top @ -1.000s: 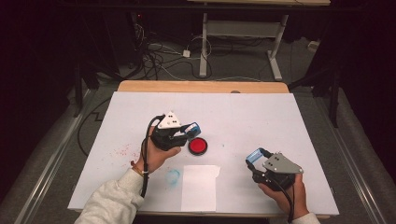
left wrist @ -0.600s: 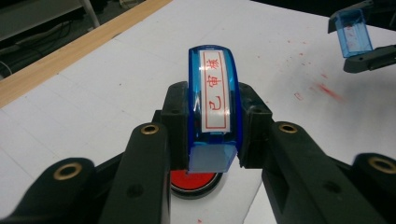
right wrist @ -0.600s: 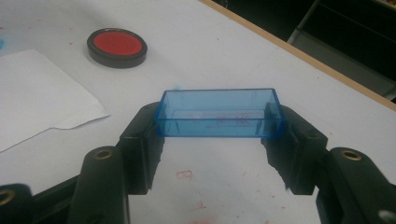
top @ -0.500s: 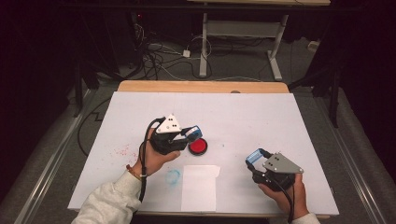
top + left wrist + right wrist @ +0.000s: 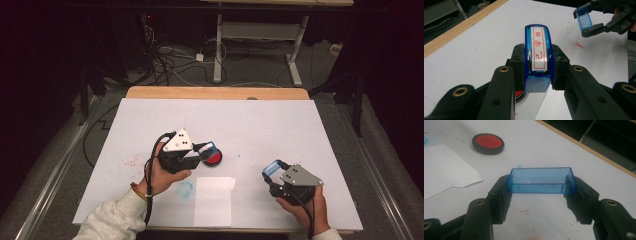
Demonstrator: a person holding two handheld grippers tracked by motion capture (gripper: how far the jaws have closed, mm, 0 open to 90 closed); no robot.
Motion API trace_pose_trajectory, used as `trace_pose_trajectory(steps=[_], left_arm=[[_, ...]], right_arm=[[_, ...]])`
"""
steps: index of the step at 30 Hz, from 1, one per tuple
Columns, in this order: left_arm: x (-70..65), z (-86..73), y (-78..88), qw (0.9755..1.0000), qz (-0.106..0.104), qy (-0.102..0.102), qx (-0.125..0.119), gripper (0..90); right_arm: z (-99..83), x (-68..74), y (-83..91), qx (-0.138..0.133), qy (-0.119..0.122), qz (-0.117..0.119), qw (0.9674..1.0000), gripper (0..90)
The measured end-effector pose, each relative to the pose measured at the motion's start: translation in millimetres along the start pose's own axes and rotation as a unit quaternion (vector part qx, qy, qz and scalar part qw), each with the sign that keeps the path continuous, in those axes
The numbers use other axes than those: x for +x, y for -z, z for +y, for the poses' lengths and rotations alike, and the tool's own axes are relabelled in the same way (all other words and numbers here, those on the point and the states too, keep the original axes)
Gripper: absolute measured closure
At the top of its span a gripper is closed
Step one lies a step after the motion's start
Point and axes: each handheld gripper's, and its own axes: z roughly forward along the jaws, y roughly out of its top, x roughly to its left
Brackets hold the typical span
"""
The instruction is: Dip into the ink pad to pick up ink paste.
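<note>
left gripper (image 5: 537, 75): clamped on a blue stamp (image 5: 537, 53), held over the red ink pad (image 5: 214, 157) mid-table (red characters on the stamp's white label)
right gripper (image 5: 541, 195): clamped on the clear blue stamp cap (image 5: 541, 180), lifted off the table near its right front
ink pad: round, dark rim, open, just behind the paper sheet (image 5: 212, 200)
table (image 5: 280, 125): white top, red specks, a blue smudge (image 5: 184, 189) left of the sheet

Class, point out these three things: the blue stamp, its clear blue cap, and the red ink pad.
blue stamp (image 5: 538, 47), left gripper view, on its white label.
clear blue cap (image 5: 541, 180), right gripper view, on its open top.
red ink pad (image 5: 488, 141), right gripper view, on its red centre.
</note>
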Motion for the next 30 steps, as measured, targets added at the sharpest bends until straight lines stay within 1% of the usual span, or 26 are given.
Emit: trace_pose_trajectory(steps=[3,5,9,15,21,24,26,28,30], left_arm=[[-4.9,-2.6,0.9,0.9999,-0.002,-0.01,0.0,68.0],[-7.8,-4.6,1.5,0.9999,-0.005,-0.012,-0.002,68.0],[-14.5,-8.3,1.8,0.9998,-0.011,-0.015,0.001,68.0],[-25.3,-15.2,-0.7,0.9994,-0.022,-0.023,0.014,68.0],[-32.8,-19.7,-1.9,0.9988,-0.031,-0.032,0.023,68.0],[-33.6,-23.8,-2.3,0.9987,-0.033,-0.029,0.024,67.9],[-34.5,-26.9,-2.4,0.9989,-0.031,-0.027,0.021,68.0],[-35.5,-29.2,-2.4,0.999,-0.033,-0.024,0.019,68.0],[-37.2,-31.4,-2.5,0.9988,-0.036,-0.027,0.019,68.0]], right_arm=[[0.0,0.8,-0.8,0.002,0.004,0.002,1.0,40.5],[0.0,1.3,-1.0,0.003,0.005,0.002,1.0,40.5],[-0.3,1.5,-1.2,0.005,0.004,0.001,1.0,40.5],[0.0,2.8,-2.1,0.007,0.006,0.002,1.0,40.5],[0.0,3.0,-1.9,0.008,0.008,0.0,0.9999,40.5],[0.0,3.2,-1.8,0.009,0.009,0.0,0.9999,40.5],[0.0,3.4,-1.8,0.01,0.009,0.0,0.9999,40.5],[0.0,3.4,-1.8,0.01,0.009,0.0,0.9999,40.5],[0.0,3.4,-1.9,0.01,0.009,-0.001,0.9999,40.5]])
